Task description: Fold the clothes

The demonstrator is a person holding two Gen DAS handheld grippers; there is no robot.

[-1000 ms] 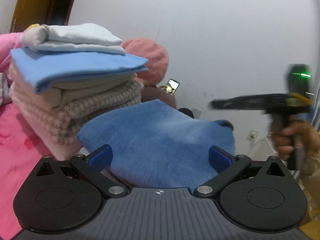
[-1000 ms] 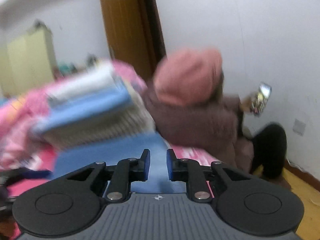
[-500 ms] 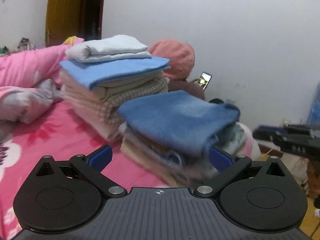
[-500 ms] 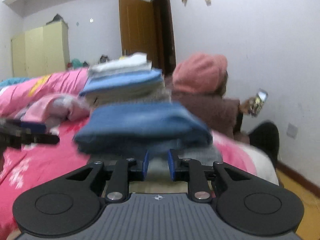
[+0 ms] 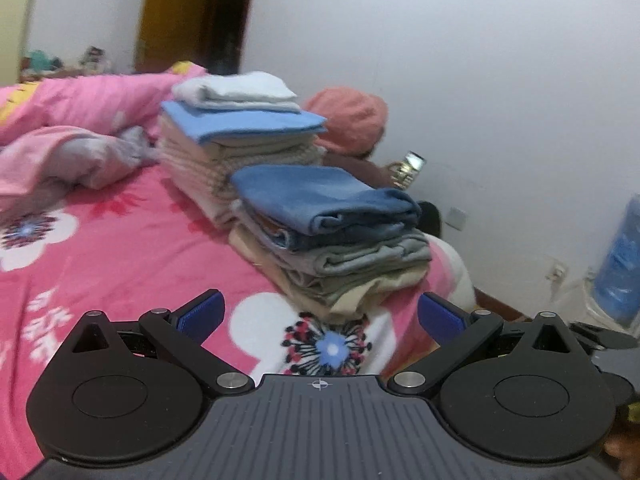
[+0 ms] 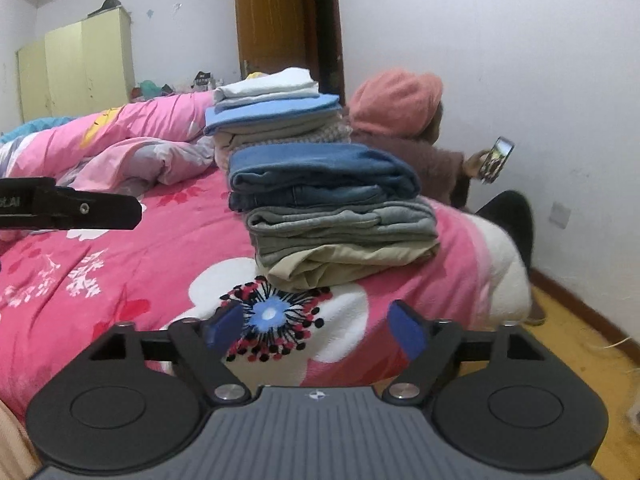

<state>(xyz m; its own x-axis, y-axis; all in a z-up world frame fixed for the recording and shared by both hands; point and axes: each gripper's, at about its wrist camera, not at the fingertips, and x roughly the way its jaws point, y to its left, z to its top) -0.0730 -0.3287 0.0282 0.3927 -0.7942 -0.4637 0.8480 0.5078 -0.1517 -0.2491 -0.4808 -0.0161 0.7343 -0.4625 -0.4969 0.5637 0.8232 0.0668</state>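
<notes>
Folded jeans (image 6: pixel 320 172) topped the near stack (image 6: pixel 344 236) on the bed (image 6: pixel 120 280), dead ahead of both grippers, long axis crosswise. Right gripper (image 6: pixel 316 330) jaws had just opened, nothing between; left gripper (image 5: pixel 320 316) spread wide, empty. Neither clearly nearer.

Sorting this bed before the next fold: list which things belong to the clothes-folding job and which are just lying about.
Belongs to the job:
- near stack of folded blue denim, grey and beige clothes
- far, taller stack of folded white, light blue and cream clothes
- pink floral bedspread as work surface

Just lying about:
- rumpled pink duvet
- yellow wardrobe
- brown wooden door
</notes>
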